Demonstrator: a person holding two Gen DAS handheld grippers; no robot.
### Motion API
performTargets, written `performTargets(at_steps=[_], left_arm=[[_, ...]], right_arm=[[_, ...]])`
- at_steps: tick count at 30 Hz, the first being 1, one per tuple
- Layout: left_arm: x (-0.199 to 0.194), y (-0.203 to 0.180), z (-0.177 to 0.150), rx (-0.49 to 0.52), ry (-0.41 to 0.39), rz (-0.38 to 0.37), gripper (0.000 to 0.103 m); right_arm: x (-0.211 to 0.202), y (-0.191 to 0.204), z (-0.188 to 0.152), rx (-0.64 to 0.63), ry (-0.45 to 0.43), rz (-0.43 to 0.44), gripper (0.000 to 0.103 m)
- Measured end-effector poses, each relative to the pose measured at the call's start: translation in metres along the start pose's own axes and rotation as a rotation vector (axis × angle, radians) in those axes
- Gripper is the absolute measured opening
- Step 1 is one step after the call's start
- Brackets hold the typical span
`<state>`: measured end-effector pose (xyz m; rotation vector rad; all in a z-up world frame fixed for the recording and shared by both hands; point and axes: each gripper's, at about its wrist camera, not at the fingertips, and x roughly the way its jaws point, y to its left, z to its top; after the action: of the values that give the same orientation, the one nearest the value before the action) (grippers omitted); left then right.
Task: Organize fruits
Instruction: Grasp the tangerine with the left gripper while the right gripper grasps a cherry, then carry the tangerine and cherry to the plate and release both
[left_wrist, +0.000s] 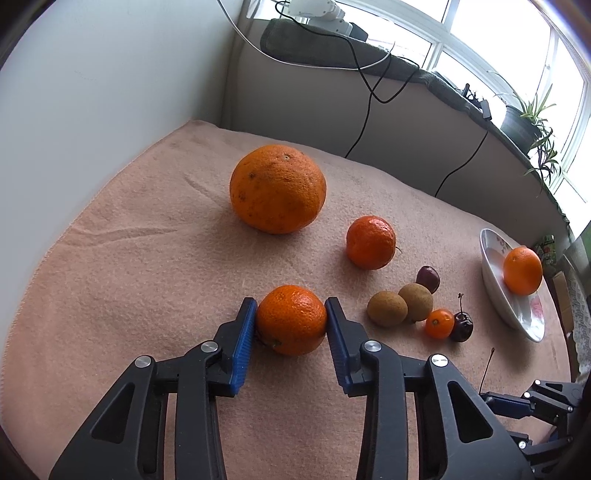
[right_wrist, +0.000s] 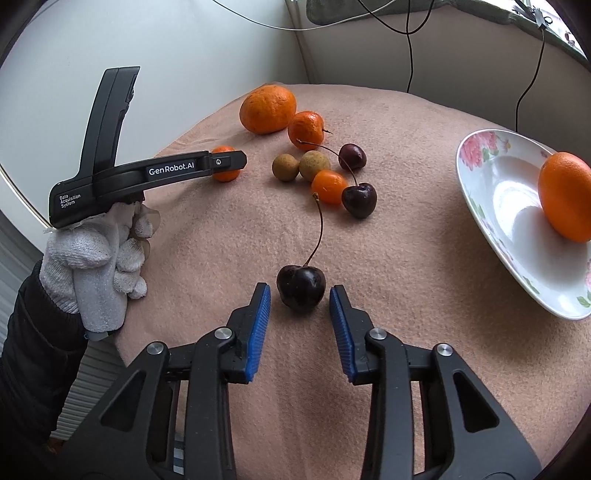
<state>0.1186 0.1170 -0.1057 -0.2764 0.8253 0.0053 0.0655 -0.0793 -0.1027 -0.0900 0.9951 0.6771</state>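
My left gripper is shut on a mandarin that rests on the pink cloth; both blue pads touch its sides. It also shows in the right wrist view, partly hidden by the left gripper. My right gripper is open, its fingers either side of a dark cherry with a long stem, not touching it. A floral white plate at the right holds one orange. A big orange and a second mandarin lie farther back.
A cluster lies mid-cloth: two brown longans, a kumquat and two more cherries. A white wall stands at the left. A ledge with black cables and potted plants runs behind the cloth.
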Motion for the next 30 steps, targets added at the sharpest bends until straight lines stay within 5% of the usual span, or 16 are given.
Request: performTargets(at_steps=[18,30], left_arm=[[-0.013,-0.001,-0.003,-0.003,-0.022,-0.009,0.035],[-0.029,-0.051,0.007,0.069,-0.061,-0.115,0.035]], right_arm=[[-0.009,-0.006,0.002,0.014,-0.053,-0.001,0.027],[-0.059,-0.037,0.007,0.070,-0.166,-0.085,0.027]])
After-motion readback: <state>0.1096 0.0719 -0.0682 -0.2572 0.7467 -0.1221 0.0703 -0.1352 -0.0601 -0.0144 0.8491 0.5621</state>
